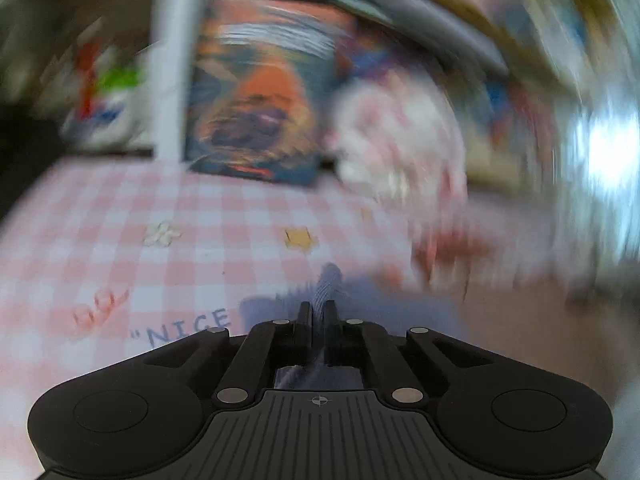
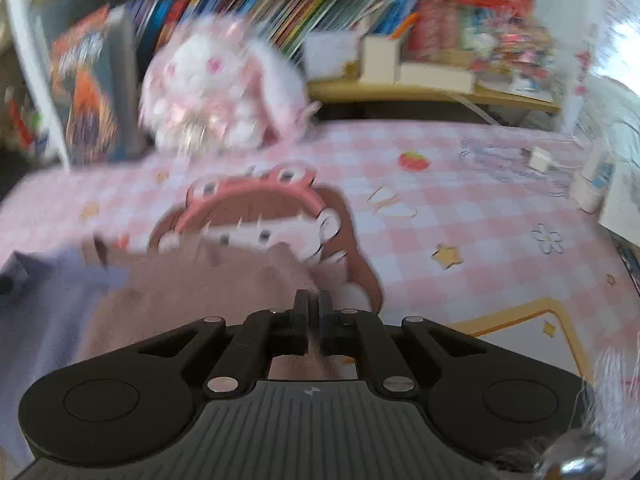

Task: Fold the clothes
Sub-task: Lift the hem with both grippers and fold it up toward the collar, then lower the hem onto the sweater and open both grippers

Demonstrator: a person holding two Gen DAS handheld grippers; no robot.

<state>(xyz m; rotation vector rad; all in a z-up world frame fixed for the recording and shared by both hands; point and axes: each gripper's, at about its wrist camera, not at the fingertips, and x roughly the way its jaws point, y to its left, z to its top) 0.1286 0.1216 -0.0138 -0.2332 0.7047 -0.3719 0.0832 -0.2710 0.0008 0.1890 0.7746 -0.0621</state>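
A garment lies on the pink checked tablecloth [image 2: 460,208]. It has a lavender sleeve or edge [image 1: 360,300] and a dusty-pink body [image 2: 192,300] with a cartoon face print wearing a frog headband [image 2: 256,200]. My left gripper [image 1: 318,312] is shut on a fold of the lavender fabric, which bunches up between the fingers. My right gripper [image 2: 313,300] is shut on the pink fabric near the print. Both views are motion-blurred. The lavender part also shows at the left of the right wrist view [image 2: 48,300].
A fluffy white-and-pink plush rabbit [image 2: 216,92] sits at the table's back, beside an orange-and-blue book [image 1: 256,104] and a white pole [image 1: 176,60]. Shelves of books [image 2: 320,4] run behind. A white charger [image 2: 540,158] and small bottles [image 2: 592,180] stand at the far right.
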